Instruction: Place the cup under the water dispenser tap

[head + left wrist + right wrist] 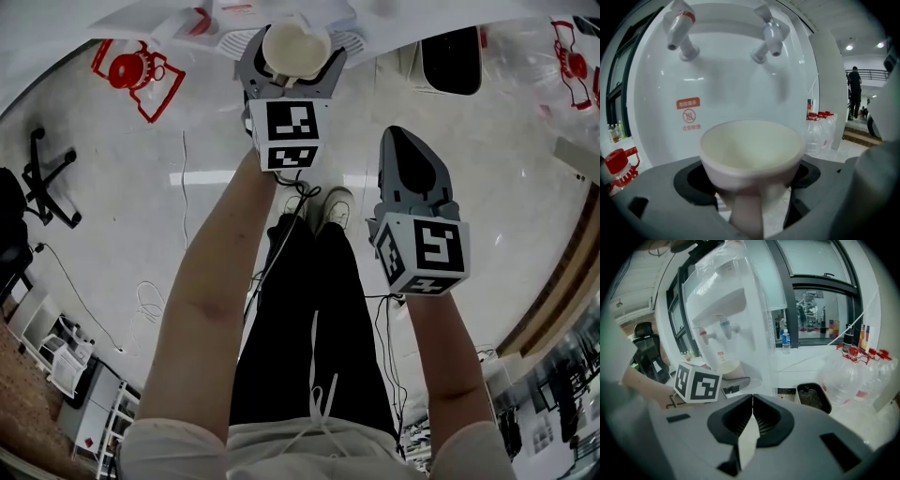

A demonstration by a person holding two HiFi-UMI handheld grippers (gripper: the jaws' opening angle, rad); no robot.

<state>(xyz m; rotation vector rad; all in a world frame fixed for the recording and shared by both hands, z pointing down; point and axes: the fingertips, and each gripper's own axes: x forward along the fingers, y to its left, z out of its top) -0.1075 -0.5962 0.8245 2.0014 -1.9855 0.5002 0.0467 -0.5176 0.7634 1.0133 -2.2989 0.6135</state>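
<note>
My left gripper (293,61) is shut on a white cup (295,47), held upright with its handle toward me, right at the white water dispenser (740,89). In the left gripper view the cup (752,150) is empty and sits well below the two taps. The red-marked tap (677,30) is up to the left and the grey-blue tap (769,37) is nearly above the cup. My right gripper (410,141) hangs lower and to the right, shut and empty. From the right gripper view (752,401) the cup (727,367) shows under the taps (717,333).
Large water bottles with red caps (853,371) stand right of the dispenser, and another one (618,164) stands to its left. A black bin (813,397) is on the floor. An office chair (47,178) and loose cables (141,300) lie to the left. A person (854,89) stands far off.
</note>
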